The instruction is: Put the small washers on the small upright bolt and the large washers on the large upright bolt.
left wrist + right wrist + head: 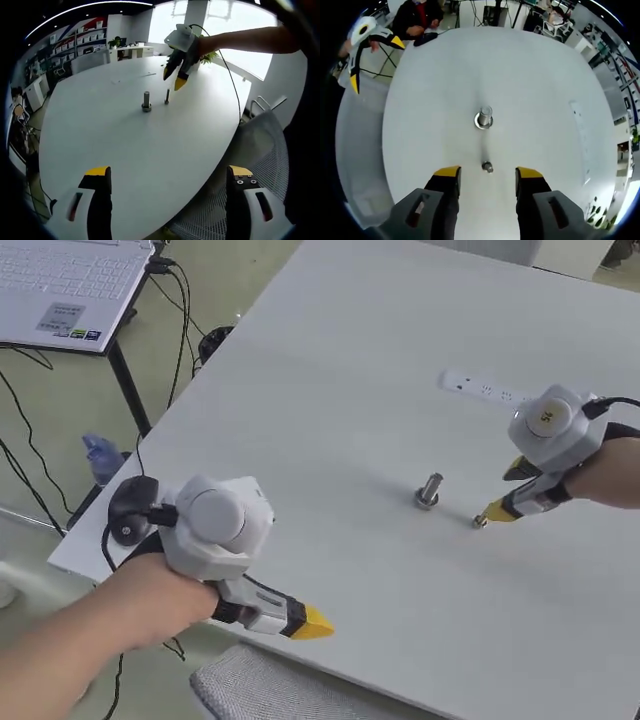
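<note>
White table (330,390) bears large bolt (429,491), small bolt (479,522); laptop (70,280) beside.

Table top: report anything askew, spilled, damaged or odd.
Nothing stands out: the large bolt and the small bolt both stand upright, apart, on the white table; nothing looks spilled or damaged.

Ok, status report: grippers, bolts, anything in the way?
Left gripper open, empty, at near table edge. Right gripper open, empty, tips close by small bolt. Large bolt upright just beyond. Power strip farther off, not in the way.
</note>
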A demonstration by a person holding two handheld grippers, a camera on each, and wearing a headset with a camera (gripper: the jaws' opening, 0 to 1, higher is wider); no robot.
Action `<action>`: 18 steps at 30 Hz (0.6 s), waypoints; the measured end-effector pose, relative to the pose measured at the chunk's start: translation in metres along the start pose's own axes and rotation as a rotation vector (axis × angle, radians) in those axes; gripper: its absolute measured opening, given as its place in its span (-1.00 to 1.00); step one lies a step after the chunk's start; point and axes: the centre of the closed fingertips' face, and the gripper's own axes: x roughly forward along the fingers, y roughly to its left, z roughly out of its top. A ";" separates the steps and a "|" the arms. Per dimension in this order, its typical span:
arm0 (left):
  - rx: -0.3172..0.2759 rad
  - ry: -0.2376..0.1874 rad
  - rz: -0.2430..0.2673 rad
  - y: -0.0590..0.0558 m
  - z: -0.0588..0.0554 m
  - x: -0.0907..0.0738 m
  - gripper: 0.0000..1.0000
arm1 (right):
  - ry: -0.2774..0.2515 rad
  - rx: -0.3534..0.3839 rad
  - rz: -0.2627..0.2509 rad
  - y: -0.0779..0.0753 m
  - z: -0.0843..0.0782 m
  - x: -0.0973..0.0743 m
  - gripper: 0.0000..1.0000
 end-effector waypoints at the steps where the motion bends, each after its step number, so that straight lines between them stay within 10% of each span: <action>1: 0.001 -0.002 0.000 0.000 0.001 0.000 0.92 | -0.009 0.004 -0.006 0.000 0.000 -0.001 -0.09; 18: 0.018 -0.009 -0.017 -0.005 0.009 0.007 0.90 | -0.231 0.182 -0.079 0.026 -0.015 -0.047 0.00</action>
